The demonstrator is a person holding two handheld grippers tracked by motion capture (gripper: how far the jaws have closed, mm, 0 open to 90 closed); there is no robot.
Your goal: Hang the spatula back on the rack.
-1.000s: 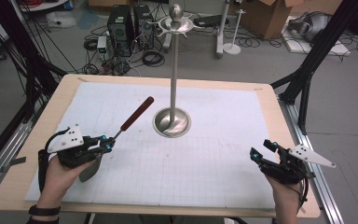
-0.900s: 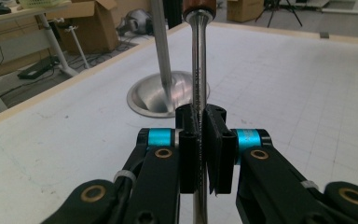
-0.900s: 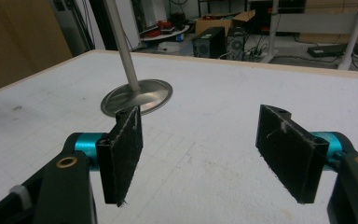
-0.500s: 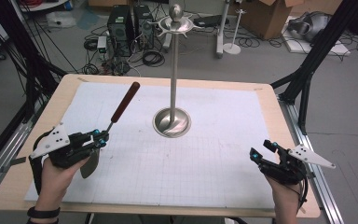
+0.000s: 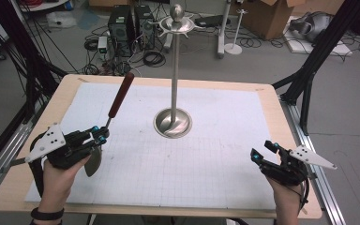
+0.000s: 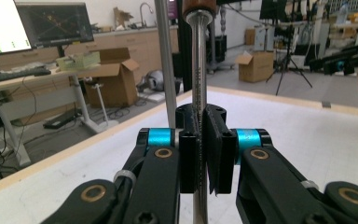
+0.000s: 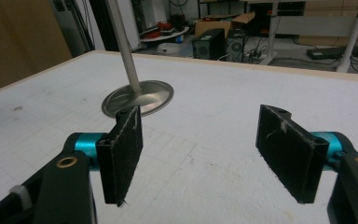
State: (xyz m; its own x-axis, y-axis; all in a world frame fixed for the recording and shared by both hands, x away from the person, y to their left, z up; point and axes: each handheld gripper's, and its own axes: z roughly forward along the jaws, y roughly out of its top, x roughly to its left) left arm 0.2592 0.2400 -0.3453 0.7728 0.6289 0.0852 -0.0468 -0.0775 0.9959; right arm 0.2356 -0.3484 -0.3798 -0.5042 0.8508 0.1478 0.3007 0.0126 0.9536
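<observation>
My left gripper (image 5: 102, 135) is shut on the thin metal shaft of a kitchen utensil (image 5: 115, 105) at the table's front left. The utensil's brown wooden handle (image 5: 122, 91) points up and away, and its grey metal head (image 5: 93, 161) hangs below the jaws. In the left gripper view the pads (image 6: 189, 154) clamp the shaft (image 6: 198, 70), with the stand's pole (image 6: 167, 60) just behind. A tall metal stand (image 5: 172, 123) with a round base and hooks at its top (image 5: 178, 21) is at the table's middle. My right gripper (image 5: 262, 152) rests open at the front right, jaws (image 7: 205, 149) apart with nothing between them.
White grid paper (image 5: 206, 159) covers the wooden table (image 5: 281, 108). Black frame legs (image 5: 309, 79) rise by the right edge and cables and computer cases (image 5: 122, 23) lie on the floor beyond. The other gripper (image 6: 349, 58) shows far off in the left gripper view.
The left hand has drawn back to the left and risen a little. The utensil has swung from a low slant to a steeper, more upright tilt. The right gripper has not moved.
</observation>
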